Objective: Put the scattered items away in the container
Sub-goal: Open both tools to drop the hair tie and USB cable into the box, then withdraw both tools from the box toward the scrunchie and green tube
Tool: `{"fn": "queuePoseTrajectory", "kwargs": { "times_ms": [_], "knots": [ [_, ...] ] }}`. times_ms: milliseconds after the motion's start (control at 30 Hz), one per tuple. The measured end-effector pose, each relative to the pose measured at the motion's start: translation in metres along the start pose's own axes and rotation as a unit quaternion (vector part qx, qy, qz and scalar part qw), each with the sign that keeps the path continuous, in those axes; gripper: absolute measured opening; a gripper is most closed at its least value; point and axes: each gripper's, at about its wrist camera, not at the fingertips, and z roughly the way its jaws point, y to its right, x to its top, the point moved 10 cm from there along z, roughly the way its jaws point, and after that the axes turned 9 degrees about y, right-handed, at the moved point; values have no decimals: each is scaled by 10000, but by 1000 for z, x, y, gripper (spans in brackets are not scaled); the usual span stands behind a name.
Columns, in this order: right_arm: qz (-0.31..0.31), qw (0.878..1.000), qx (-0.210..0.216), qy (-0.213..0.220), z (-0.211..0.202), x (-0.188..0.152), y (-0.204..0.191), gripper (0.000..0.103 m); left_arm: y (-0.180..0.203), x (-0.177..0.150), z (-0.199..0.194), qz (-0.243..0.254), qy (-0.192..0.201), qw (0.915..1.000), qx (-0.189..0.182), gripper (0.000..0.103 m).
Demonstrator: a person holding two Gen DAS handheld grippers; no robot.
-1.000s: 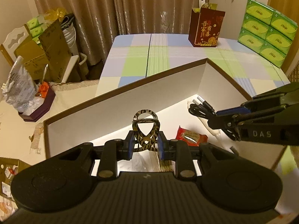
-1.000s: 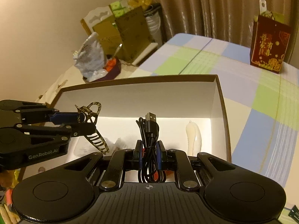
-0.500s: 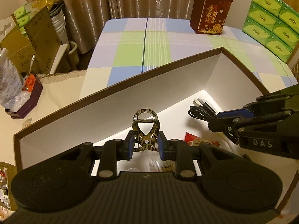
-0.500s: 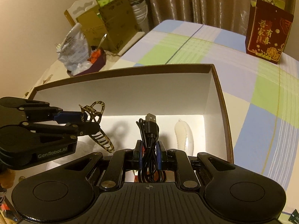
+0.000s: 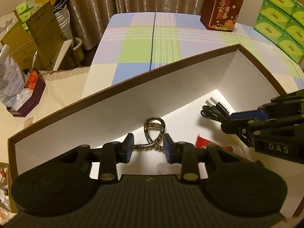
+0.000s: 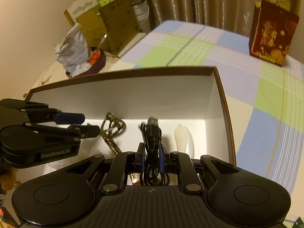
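A white box with a brown rim point(image 5: 171, 66) point(image 6: 123, 72) lies under both grippers. My left gripper point(image 5: 148, 142) point(image 6: 89, 125) hangs inside it and its jaws are opening. The leopard-print hair clip point(image 5: 153, 131) point(image 6: 112, 129) sits loose between the blue pads, and neither pad touches it. To its right, my right gripper point(image 6: 151, 152) point(image 5: 228, 121) is shut on a coiled black USB cable point(image 6: 152, 133) point(image 5: 212, 110) above the box floor. A white oblong item point(image 6: 183, 138) and a red packet point(image 5: 203, 142) lie in the box.
A checked tablecloth point(image 5: 152, 38) covers the table beyond the box. A dark red gift bag point(image 5: 222, 9) stands at the back, with green tissue packs point(image 5: 281, 19) at the right. Cardboard boxes point(image 5: 38, 38) and a purple tray with a plastic bag point(image 5: 28, 98) are at the left.
Both grippers have sunk lower into the box. The left jaws have spread apart and the hair clip has slipped free of the pads. The right grip on the cable is unchanged.
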Motion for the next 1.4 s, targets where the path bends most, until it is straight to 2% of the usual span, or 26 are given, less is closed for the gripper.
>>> {"fn": "queuePoseTrajectory", "kwargs": {
  "times_ms": [67, 167, 200, 233, 267, 333, 367, 433, 633, 833, 1167, 1400],
  "knots": [
    [-14, 9999, 76, 149, -2, 4, -2, 12, -1, -1, -3, -46, -3, 10000, -6, 30],
    [-105, 9991, 177, 364, -8, 10, -8, 15, -6, -2, -8, -82, -21, 9999, 88, 38],
    [-166, 9990, 194, 376, -10, 10, -10, 24, -7, -2, -11, -79, -14, 9999, 137, 39],
    [-219, 9988, 199, 381, -12, 9, -12, 40, -8, -2, -13, -81, -1, 9998, 173, 42],
    [-283, 9986, 191, 403, -16, 8, -13, 46, -9, -2, -16, -95, 17, 9998, 200, 44],
    [-404, 9981, 235, 408, -23, 6, -18, 53, -12, -1, -23, -159, 53, 9996, 239, 54],
    [-461, 9979, 218, 403, -26, 4, -20, 55, -13, -1, -26, -178, 73, 9995, 251, 55],
    [-627, 9970, 131, 446, -34, 1, -23, 75, -15, -2, -32, -221, 100, 9992, 304, 67],
    [-982, 9924, 67, 740, -65, -7, -35, 97, -15, -1, -60, -332, 264, 9982, 420, 85],
    [-871, 9916, 17, 953, -93, -12, -41, 101, -11, 0, -93, -359, 471, 9967, 562, 94],
    [-774, 9912, -89, 1074, -129, -29, -46, 101, -6, -12, -138, -502, 660, 9943, 666, 95],
    [-713, 9918, -81, 1059, -150, -49, -48, 101, 5, -35, -164, -576, 665, 9937, 694, 95]
  ]
}}
